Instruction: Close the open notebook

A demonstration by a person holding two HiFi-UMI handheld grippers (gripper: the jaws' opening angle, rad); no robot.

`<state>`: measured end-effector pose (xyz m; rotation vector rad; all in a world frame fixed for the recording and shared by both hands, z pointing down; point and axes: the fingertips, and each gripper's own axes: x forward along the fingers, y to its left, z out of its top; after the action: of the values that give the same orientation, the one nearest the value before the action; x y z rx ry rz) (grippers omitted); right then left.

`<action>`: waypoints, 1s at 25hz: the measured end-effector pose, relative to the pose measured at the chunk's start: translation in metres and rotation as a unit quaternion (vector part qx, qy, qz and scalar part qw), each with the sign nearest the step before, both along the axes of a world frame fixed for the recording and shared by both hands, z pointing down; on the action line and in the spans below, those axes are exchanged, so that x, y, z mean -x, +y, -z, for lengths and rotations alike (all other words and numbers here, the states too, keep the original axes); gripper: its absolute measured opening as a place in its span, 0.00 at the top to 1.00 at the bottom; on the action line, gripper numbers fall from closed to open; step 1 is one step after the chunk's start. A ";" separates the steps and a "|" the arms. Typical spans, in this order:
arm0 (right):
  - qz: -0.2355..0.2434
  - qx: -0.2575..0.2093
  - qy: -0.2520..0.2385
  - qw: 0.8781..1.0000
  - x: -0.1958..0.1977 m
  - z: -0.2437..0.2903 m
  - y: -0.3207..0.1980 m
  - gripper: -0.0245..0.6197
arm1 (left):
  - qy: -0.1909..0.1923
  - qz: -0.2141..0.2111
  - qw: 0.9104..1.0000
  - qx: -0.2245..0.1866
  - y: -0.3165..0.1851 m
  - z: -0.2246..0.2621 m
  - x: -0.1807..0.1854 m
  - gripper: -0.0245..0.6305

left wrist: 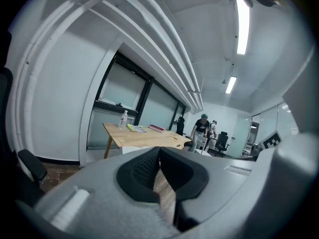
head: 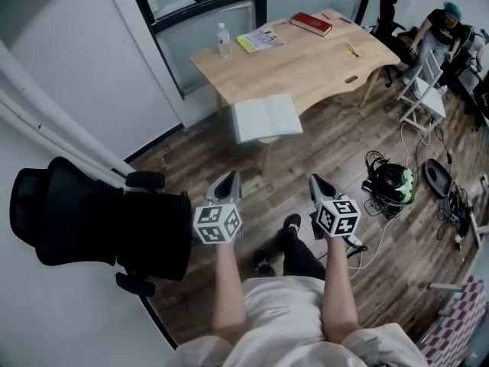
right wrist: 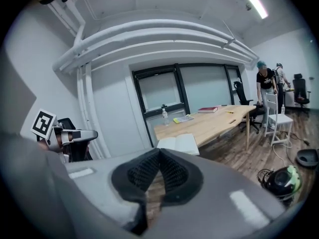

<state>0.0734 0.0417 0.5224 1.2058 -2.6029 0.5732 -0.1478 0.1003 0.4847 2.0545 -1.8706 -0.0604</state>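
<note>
The open notebook (head: 266,118) lies with its white pages up at the near edge of the light wooden table (head: 321,60). It also shows in the right gripper view, where the notebook (right wrist: 178,143) sits just beyond the jaws. My left gripper (head: 227,183) and right gripper (head: 319,183) hang side by side over the wooden floor, short of the table and pointing toward it. Both are shut with nothing between the pads. In the gripper views, the left gripper (left wrist: 159,151) and the right gripper (right wrist: 159,153) each show their jaws meeting at the tip.
A black office chair (head: 84,220) stands close on the left. On the table are a water bottle (head: 223,40), a yellow booklet (head: 260,40) and a red book (head: 311,24). Cables and a black-green device (head: 391,180) lie on the floor at right, near a white chair (head: 424,90) and a person (head: 443,29).
</note>
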 end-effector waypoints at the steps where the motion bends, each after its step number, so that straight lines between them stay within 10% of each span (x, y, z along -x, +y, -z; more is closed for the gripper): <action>1: 0.003 -0.002 -0.002 1.000 0.006 0.001 -0.008 0.96 | -0.002 0.002 1.000 0.000 -0.006 0.001 0.003 0.95; 25: 0.053 -0.004 -0.094 0.994 0.095 0.041 -0.335 0.96 | -0.065 0.022 0.997 0.020 -0.299 0.022 0.048 0.95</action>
<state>-0.0214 -0.2930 0.4815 1.0558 -2.8060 0.6851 -0.1954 -0.1991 0.4624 2.0362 -1.9770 0.1011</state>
